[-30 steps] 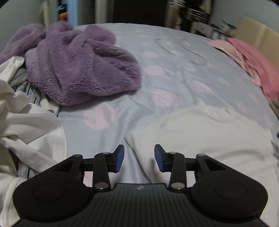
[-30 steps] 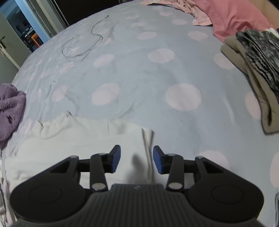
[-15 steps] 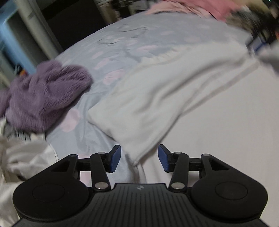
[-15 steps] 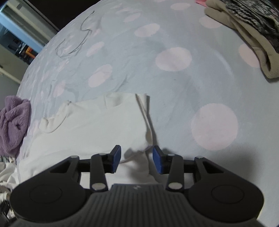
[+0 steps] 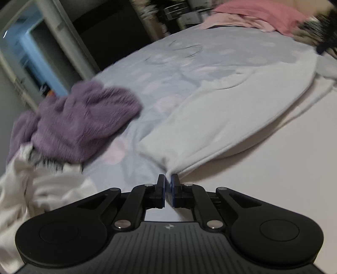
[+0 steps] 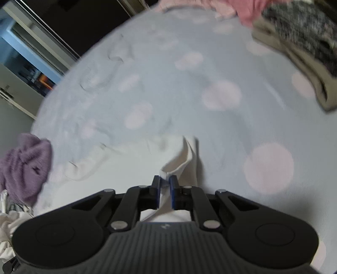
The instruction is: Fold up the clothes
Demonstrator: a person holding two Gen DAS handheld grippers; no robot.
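Both jaws having just been closing, the left gripper (image 5: 167, 179) and right gripper (image 6: 164, 181) are clamping corners of the cream knit top (image 5: 221, 118) lying unfolded beside the fluffy purple garment (image 5: 84, 124), so folding is only starting.

Both views are taken from a camera mounted on a hand-held gripper, looking forward along its two fingers and tilted down toward a bed sheet (image 5: 181, 63) with pale pink dots. In the left wrist view the left gripper (image 5: 167, 180) is seen at the bottom edge, very near the cloth, and the horizon is strongly rolled. In the right wrist view the right gripper (image 6: 164, 180) fills the lower part – also close to the surface. Both pictures are blurred. The same white garment (image 5: 221, 118) (image 6: 118, 168), the purple fleece (image 5: 84, 124) (image 6: 25, 166) at the left and the pink fabric (image 5: 263, 14) (image 6: 244, 10) at the far end are shared by the two views.
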